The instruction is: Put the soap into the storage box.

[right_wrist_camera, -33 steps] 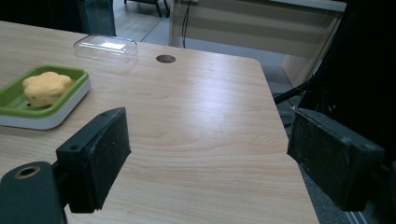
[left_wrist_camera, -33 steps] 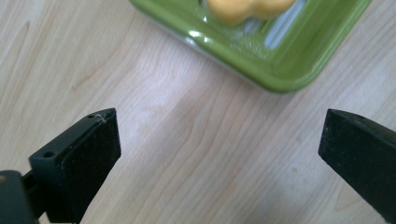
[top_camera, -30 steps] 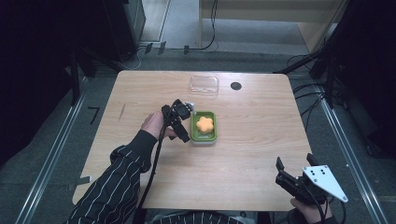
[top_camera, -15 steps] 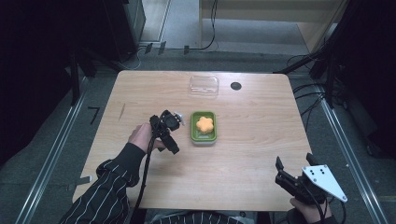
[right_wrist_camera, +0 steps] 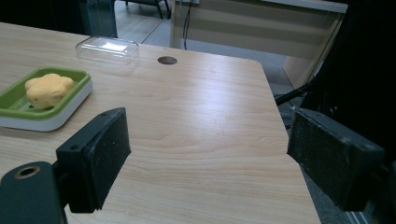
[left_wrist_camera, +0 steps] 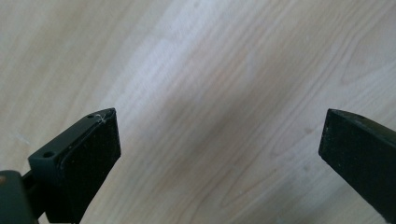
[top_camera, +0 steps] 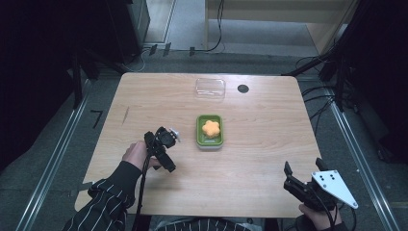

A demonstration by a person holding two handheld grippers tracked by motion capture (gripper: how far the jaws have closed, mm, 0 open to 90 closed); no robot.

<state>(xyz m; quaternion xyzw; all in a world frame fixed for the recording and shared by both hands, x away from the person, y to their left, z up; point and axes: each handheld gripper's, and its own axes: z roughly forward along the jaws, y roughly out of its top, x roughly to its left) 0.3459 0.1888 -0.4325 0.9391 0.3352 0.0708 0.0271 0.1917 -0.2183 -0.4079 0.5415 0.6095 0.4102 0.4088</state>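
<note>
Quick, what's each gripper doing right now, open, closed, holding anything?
Left gripper: open, holding nothing, over the bare wooden table.
Right gripper: open, holding nothing.

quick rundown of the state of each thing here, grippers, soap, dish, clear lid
left gripper: open, holding nothing, jaws over bare table
right gripper: open, holding nothing, at the near right table edge
orange flower-shaped soap: lying in the dish, uncovered
green soap dish: upright on the table, lid off
clear lid: lying on the table beyond the dish, apart from it

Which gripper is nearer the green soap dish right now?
Left. The left gripper sits just beside the green soap dish, jaws open; the right gripper waits far off at the table's near right corner.
</note>
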